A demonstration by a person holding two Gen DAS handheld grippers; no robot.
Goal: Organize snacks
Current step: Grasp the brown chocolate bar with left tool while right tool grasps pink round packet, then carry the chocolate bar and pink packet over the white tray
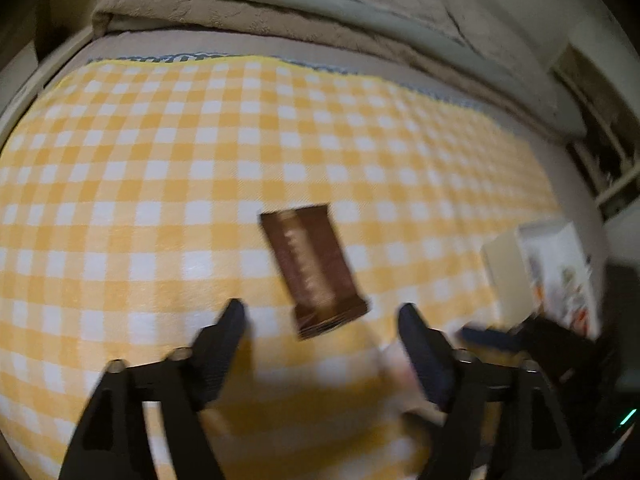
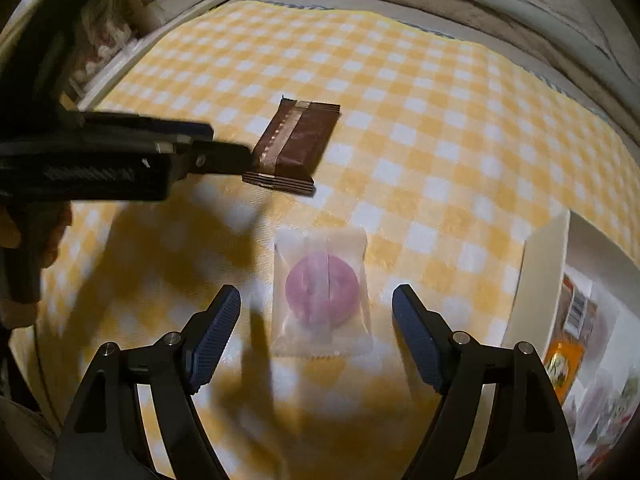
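Surface: yellow-and-white checked cloth spread on a bed, folded blanket at its far edge.
Left gripper: fingers apart, nothing between them; it hangs over the cloth, just short of the brown bar.
Brown bar: flat on the cloth, mid-scene.
Clear pack: pink round snack inside, lying nearer than the bar.
Right gripper: fingers apart, straddling the pack without touching it.
Box: white, far right, holding other snacks.
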